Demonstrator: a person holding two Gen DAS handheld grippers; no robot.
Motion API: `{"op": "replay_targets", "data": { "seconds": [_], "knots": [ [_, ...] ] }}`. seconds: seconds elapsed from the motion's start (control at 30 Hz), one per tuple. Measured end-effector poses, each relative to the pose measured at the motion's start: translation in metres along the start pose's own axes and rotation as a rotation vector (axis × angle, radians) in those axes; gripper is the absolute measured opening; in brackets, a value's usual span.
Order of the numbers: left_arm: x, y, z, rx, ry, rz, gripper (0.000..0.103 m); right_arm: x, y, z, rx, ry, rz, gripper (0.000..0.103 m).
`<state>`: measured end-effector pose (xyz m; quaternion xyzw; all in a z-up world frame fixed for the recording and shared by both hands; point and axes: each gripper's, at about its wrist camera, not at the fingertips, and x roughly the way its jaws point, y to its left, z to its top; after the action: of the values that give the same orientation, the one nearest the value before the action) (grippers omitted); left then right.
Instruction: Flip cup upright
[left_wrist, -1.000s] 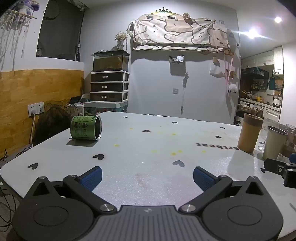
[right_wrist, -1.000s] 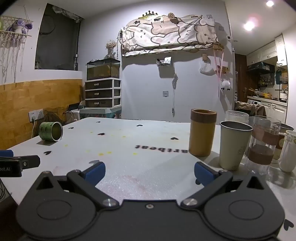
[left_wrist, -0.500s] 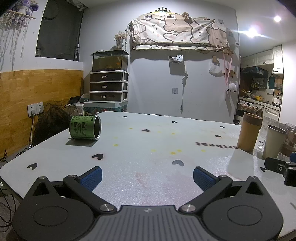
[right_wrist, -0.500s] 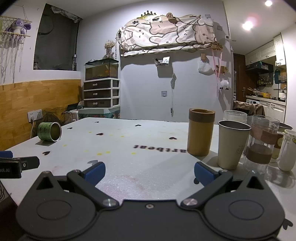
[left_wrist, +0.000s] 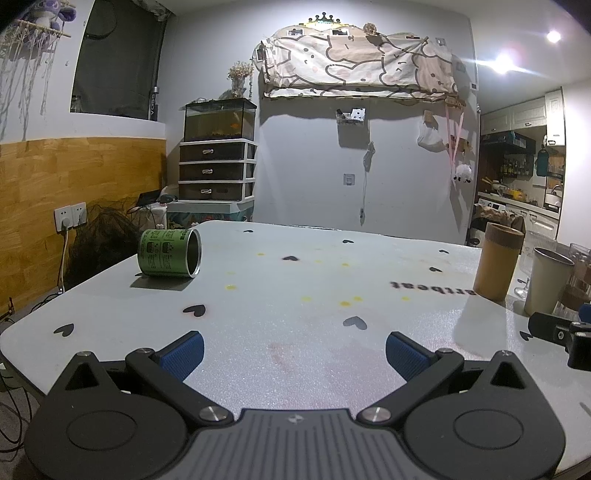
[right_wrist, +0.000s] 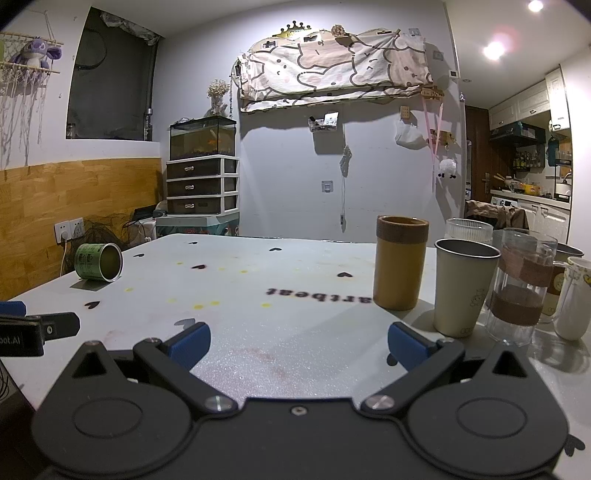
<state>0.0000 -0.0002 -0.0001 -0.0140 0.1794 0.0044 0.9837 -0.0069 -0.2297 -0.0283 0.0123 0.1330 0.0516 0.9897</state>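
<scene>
A green metal cup (left_wrist: 169, 252) lies on its side at the far left of the white table (left_wrist: 295, 295), its open mouth facing right. It also shows in the right wrist view (right_wrist: 98, 262), far left. My left gripper (left_wrist: 294, 350) is open and empty, low over the table's near edge, well short of the cup. My right gripper (right_wrist: 298, 341) is open and empty, near the front edge, to the right of the left one.
Upright cups stand at the right: a brown tumbler (right_wrist: 400, 271), a cream metal cup (right_wrist: 463, 288), a glass with a cork band (right_wrist: 522, 284), a white mug (right_wrist: 574, 299). The table's left edge runs close by the green cup.
Both grippers drifted slightly; the cup has not moved and both jaws stay open.
</scene>
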Motion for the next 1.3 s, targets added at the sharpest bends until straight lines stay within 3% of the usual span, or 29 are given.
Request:
{"op": "replay_targets", "data": {
  "seconds": [1.3],
  "knots": [
    [0.01,-0.015,-0.017,0.001,0.002,-0.001,0.103,0.001,-0.001,-0.001,0.001,0.003,0.0,0.103]
  ]
}}
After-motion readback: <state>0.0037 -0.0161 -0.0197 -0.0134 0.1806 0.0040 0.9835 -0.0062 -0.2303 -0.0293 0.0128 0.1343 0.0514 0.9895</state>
